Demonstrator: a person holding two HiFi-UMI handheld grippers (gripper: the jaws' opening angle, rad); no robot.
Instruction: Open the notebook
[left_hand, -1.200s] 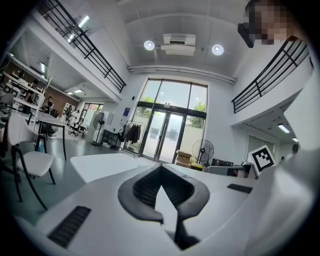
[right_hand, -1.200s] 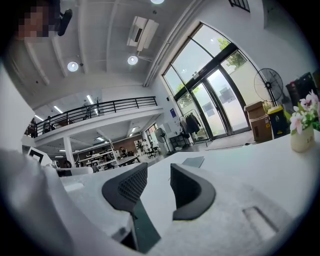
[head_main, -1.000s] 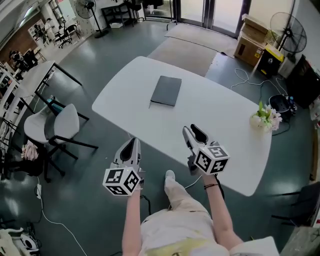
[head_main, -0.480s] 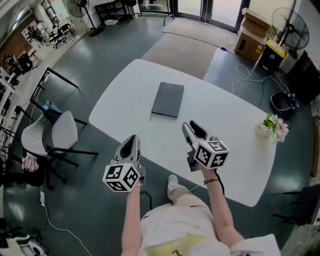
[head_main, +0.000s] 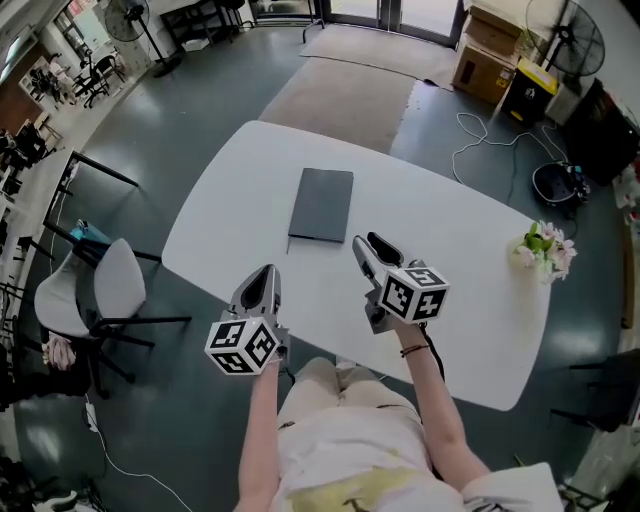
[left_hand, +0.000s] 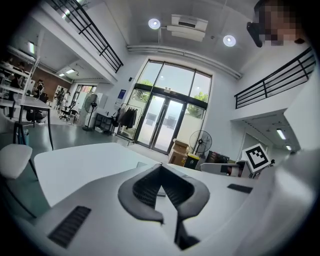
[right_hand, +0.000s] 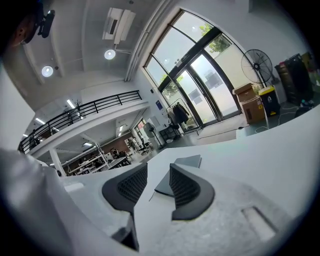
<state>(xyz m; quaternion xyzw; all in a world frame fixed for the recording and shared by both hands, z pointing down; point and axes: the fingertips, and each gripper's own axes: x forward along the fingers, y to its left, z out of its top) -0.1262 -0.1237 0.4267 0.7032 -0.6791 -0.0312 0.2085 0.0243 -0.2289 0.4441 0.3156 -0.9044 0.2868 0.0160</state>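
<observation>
A dark grey notebook lies closed and flat on the white table, toward its far left part. My right gripper hovers over the table just right of the notebook's near edge, its jaws a narrow gap apart with nothing between them. In the right gripper view the notebook shows just beyond the right gripper. My left gripper is at the table's near edge, short of the notebook. In the left gripper view the left gripper has its tips meeting, and it holds nothing.
A small bunch of flowers stands at the table's right end. A white chair is on the floor to the left. Cardboard boxes, a fan and cables lie beyond the table's far side.
Both grippers have come a little nearer to the notebook, the right one most. The notebook has stayed closed and has not moved on the table.
</observation>
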